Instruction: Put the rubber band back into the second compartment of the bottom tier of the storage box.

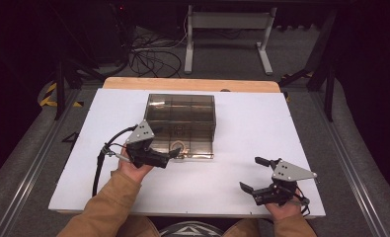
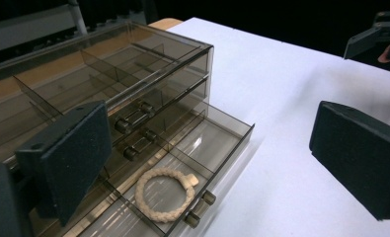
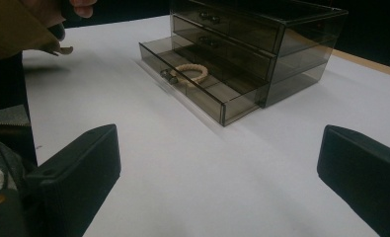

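A smoked, see-through drawer box [image 1: 180, 114] stands mid-table with 3 drawer levels. Its bottom drawer [image 2: 217, 148] is pulled out toward the person. A cream braided ring [image 2: 164, 194] lies flat in the drawer's front compartment, just behind the knobs [image 2: 200, 207].

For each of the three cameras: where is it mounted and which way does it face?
High view: above the person's side, looking forward and down on the table; forearms, both hands, left gripper and right gripper show.
Left gripper view: on the left gripper, facing the open bottom drawer and bracelet; its open jaws show.
Right gripper view: on the right gripper, low over the table, facing the drawer box; its open jaws and a sleeve show.
All three share the bracelet in the drawer.
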`<state>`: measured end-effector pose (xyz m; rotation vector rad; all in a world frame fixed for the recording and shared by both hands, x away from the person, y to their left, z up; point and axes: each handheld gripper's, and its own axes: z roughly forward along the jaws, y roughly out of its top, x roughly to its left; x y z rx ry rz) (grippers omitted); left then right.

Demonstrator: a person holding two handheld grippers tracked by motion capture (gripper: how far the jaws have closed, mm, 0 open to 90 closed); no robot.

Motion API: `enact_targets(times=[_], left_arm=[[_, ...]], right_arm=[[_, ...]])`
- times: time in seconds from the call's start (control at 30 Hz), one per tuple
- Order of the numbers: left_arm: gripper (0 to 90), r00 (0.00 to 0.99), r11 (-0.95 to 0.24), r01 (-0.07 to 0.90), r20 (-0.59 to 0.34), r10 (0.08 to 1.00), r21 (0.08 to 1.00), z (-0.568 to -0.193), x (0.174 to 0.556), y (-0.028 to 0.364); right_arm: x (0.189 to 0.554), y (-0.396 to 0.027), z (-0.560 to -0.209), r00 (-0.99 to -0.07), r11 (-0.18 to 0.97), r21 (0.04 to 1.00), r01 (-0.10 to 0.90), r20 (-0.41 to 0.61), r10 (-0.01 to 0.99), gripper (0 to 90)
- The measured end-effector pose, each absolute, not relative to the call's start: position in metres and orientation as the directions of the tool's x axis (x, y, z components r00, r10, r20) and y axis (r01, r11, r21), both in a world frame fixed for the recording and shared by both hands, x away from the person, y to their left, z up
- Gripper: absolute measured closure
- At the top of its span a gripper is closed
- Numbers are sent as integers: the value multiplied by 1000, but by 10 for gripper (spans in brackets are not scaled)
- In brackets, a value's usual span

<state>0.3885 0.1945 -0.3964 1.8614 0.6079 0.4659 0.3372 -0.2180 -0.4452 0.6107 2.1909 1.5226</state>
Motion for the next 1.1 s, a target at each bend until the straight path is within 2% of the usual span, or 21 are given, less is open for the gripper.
enact_targets(times=[0.07,0.17,0.4,0.87,1.1], left_arm=[[2,792,-296,182,39,609,938,-394,386,198],[2,795,-286,182,30,605,941,-391,383,204],[0,796,-308,148,72,601,940,-387,373,216],[1,790,-249,183,9,613,951,-394,360,249],[2,769,-263,186,26,638,947,-403,351,266]], right_arm=[[337,-218,-445,-824,311,943,123,-78,562,34],[337,-218,-445,-824,311,943,123,-78,562,34],[338,-218,-445,-824,309,943,125,-74,561,33],[338,-218,-445,-825,306,944,125,-73,560,33],[337,-218,-445,-824,305,944,123,-74,562,32]])
